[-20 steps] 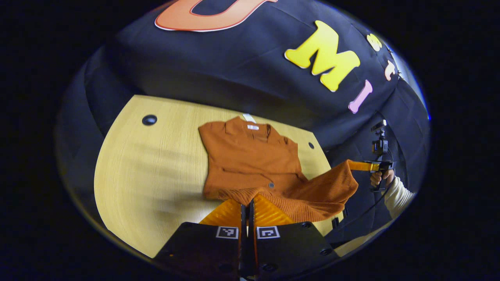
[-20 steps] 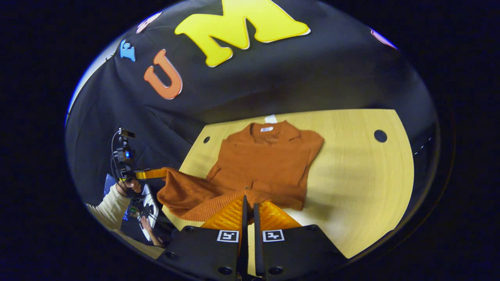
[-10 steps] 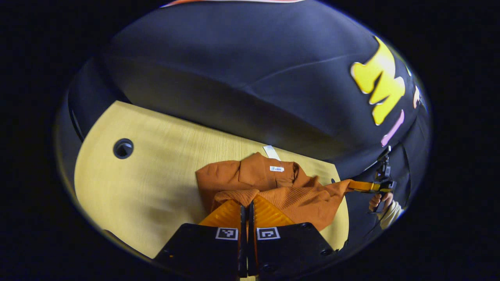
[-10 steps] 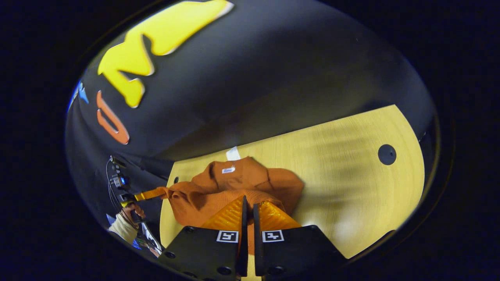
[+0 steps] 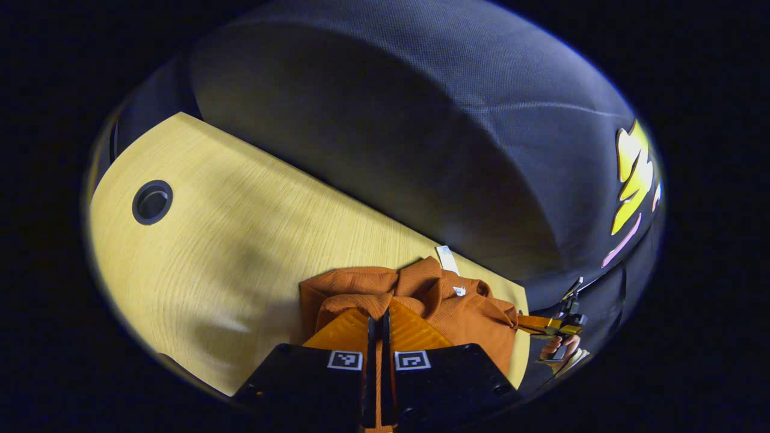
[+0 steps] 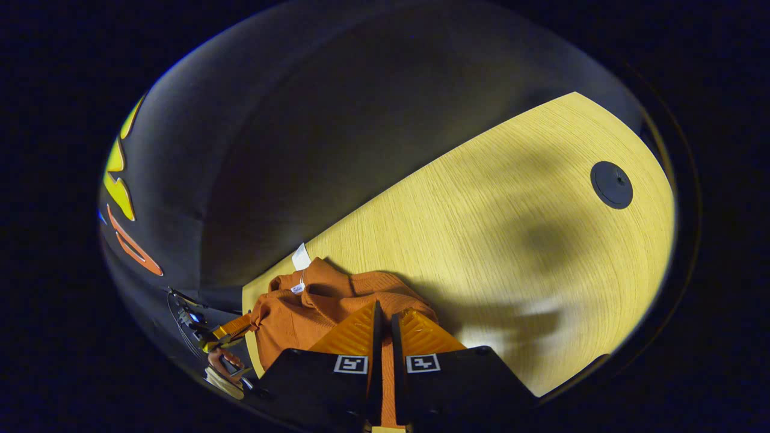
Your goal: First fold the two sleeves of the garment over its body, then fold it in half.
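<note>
Both hems are travelling up and over now: the left gripper (image 5: 377,319) is clamped on one bottom corner of the orange knit sweater (image 5: 445,300), the right gripper (image 6: 383,322) is clamped on the other, orange fabric showing in the slit between each pair of fingers. A second ago the sweater lay long and flat on the wooden surface (image 5: 240,240) with the hem only just lifted; now its lower half has been carried forward until it nearly covers the collar and its white tag (image 5: 447,260), right by the surface's far edge. The sleeves look tucked in already, so this reads as the final half-fold, almost landed. What remains, by the look of it, is lowering the hem squarely onto the shoulders and letting go
</note>
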Demonstrator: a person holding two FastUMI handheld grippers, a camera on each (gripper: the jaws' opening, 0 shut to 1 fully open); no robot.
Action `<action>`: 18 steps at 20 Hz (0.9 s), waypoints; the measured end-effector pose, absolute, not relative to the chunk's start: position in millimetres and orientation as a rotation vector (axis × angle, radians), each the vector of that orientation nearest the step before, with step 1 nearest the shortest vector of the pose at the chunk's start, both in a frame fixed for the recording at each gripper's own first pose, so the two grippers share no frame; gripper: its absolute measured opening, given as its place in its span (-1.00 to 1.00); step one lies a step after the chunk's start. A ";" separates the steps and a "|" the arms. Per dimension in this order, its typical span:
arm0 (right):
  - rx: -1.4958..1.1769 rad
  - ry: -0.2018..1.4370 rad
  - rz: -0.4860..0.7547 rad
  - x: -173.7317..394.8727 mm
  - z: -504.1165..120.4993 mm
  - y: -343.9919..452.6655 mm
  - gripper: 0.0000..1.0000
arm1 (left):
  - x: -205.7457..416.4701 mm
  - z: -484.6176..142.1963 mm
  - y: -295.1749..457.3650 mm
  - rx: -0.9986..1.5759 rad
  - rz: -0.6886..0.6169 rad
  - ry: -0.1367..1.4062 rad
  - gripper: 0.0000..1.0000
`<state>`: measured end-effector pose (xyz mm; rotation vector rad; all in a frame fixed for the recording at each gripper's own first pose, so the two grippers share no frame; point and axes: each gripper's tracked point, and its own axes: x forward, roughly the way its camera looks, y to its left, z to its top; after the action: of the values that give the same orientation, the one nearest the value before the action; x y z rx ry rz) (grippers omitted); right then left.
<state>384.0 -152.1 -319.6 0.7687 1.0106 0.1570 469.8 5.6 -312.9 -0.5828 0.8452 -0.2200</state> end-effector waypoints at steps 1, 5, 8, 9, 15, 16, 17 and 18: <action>0.766 1.005 0.167 384.8 -316.6 -153.4 -0.77 | 468.9 -316.2 4.9 -0.581 -0.227 0.857 -0.88; 0.812 0.961 0.165 394.5 -300.1 -153.2 -0.48 | 480.5 -305.4 -9.1 -0.676 -0.270 0.823 -0.73; 0.804 0.941 0.138 399.0 -300.8 -152.4 0.00 | 490.2 -294.8 -14.6 -0.794 -0.268 0.792 -0.24; 0.793 0.938 0.129 397.4 -300.0 -154.5 0.25 | 492.6 -297.0 -10.8 -0.786 -0.256 0.782 0.12; 0.632 0.898 0.069 404.1 -285.9 -162.8 0.85 | 494.8 -276.5 -3.3 -0.655 -0.230 0.724 0.63; 0.608 0.879 0.071 402.8 -273.6 -159.6 0.86 | 490.7 -266.6 -0.2 -0.616 -0.222 0.720 0.64; 0.576 0.865 0.071 400.7 -263.6 -157.5 0.86 | 486.2 -255.4 5.9 -0.577 -0.201 0.706 0.75; 0.539 0.851 0.070 397.5 -251.3 -155.7 0.85 | 481.2 -241.0 11.4 -0.546 -0.182 0.681 0.87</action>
<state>397.5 -155.7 -251.3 0.5390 0.8508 0.0699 481.2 11.4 -241.0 -0.5463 0.6814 -0.1819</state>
